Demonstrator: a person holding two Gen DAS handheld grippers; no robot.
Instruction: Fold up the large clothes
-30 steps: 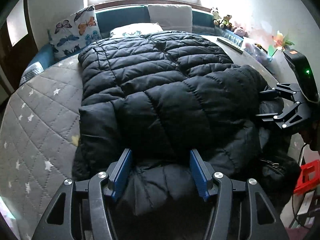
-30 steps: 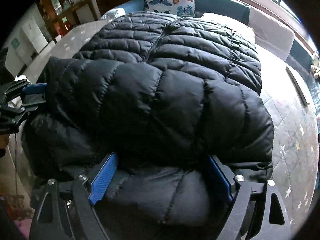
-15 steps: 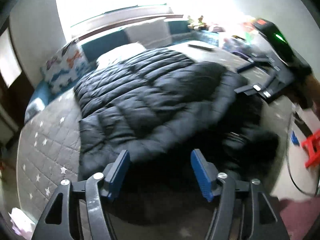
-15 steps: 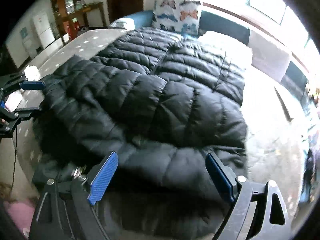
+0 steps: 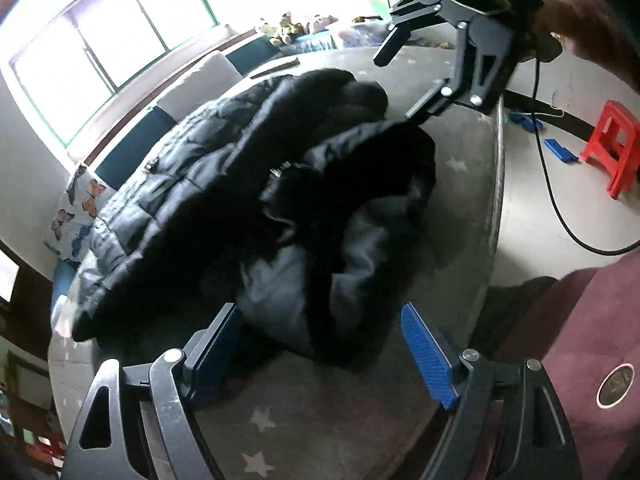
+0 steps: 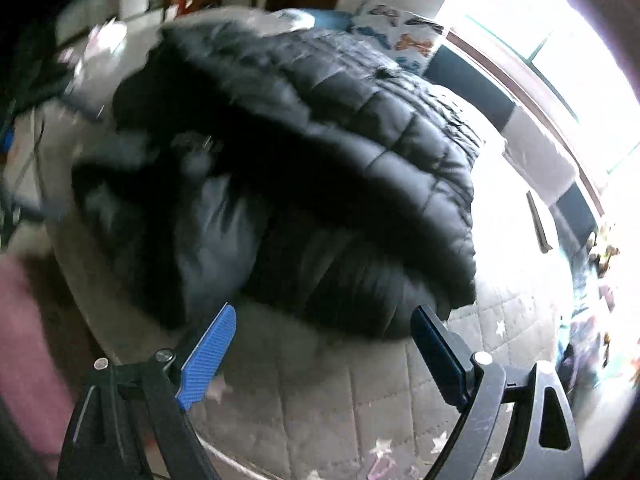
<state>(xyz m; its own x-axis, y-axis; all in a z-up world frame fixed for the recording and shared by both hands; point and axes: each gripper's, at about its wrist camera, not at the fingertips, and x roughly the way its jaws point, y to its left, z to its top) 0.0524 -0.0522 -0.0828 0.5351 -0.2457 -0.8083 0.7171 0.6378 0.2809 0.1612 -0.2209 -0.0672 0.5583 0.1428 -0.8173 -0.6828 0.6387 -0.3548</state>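
Note:
A large black puffer jacket [image 5: 224, 184] lies on a grey star-quilted bed [image 5: 280, 420], its near part folded over and bunched. It also shows in the right wrist view [image 6: 340, 132]. My left gripper [image 5: 320, 344] is open and empty, just short of the jacket's near edge. My right gripper [image 6: 324, 344] is open and empty, also short of the jacket; it shows from the side in the left wrist view [image 5: 408, 76], above the jacket's far corner.
A butterfly pillow [image 5: 80, 216] and grey cushions [image 5: 200, 80] lie at the bed's far end under a window. A red stool [image 5: 612, 148], blue bits and a black cable [image 5: 560, 208] are on the floor to the right. The bed edge [image 5: 496, 184] runs close by.
Both grippers have pulled back off the jacket and swung around; they no longer straddle its hem. Both views are tilted and blurred from motion.

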